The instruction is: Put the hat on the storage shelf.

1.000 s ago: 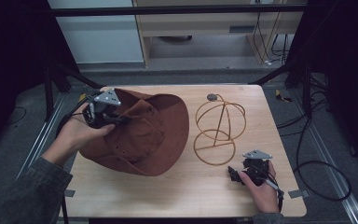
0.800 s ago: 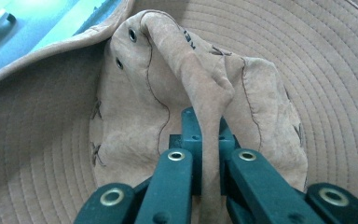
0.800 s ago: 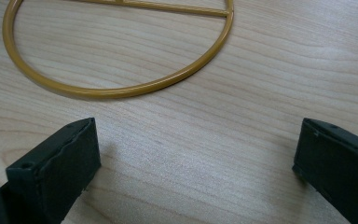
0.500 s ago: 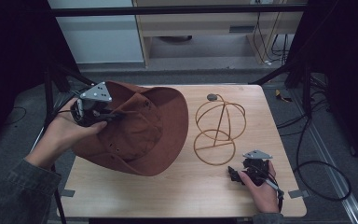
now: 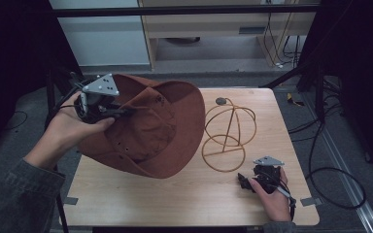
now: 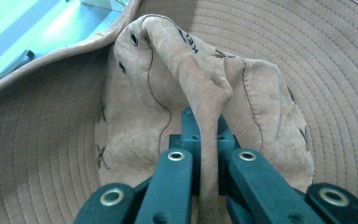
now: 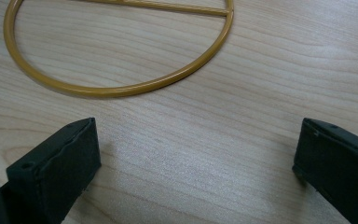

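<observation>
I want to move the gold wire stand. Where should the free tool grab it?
Probably the upright middle rod of the wire stand, coming from the near side with the right tool. It stands clear of the loops; the base ring lies flat on the table.

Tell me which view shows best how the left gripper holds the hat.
The left gripper view: the left gripper is shut on a fold of the hat. The high view shows that grip small; the right gripper view shows table.
</observation>
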### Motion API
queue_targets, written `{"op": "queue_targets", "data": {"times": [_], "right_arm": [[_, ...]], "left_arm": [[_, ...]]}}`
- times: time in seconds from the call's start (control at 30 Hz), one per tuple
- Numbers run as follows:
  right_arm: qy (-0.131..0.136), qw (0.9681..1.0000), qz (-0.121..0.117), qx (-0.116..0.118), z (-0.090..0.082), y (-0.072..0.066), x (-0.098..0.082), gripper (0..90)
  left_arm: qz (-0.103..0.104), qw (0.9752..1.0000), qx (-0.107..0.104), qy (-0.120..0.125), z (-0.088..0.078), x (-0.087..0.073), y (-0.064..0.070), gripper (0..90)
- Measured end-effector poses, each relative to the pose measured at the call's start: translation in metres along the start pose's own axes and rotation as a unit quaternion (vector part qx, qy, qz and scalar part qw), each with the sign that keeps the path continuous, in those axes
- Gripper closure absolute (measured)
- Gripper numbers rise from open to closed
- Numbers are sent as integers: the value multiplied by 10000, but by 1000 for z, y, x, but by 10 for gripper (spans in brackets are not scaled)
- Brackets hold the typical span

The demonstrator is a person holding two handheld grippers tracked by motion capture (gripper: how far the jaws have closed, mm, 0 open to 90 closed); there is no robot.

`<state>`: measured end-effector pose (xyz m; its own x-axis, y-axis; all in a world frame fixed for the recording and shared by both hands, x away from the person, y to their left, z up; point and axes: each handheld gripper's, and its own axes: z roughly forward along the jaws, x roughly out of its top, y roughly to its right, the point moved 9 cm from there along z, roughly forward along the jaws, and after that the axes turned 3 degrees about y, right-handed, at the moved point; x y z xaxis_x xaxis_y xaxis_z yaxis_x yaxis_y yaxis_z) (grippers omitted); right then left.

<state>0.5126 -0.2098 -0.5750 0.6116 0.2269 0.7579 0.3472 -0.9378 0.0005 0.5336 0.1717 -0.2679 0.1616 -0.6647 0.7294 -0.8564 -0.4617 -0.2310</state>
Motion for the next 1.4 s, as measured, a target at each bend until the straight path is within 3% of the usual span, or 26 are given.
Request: {"op": "queue_targets", "data": {"times": [0.37,1.03,1.4], "right_arm": [[7,10000,-31,-21,0,1,0,4],[2,10000,-14,-11,0,0,0,4],[3,10000,-17,-13,0,0,0,4]], "left_arm": [[108,9999,50,89,3,26,-5,884],[315,9993,-16,175,39,96,0,884],[436,9987,-170,177,56,110,10,883]]}}
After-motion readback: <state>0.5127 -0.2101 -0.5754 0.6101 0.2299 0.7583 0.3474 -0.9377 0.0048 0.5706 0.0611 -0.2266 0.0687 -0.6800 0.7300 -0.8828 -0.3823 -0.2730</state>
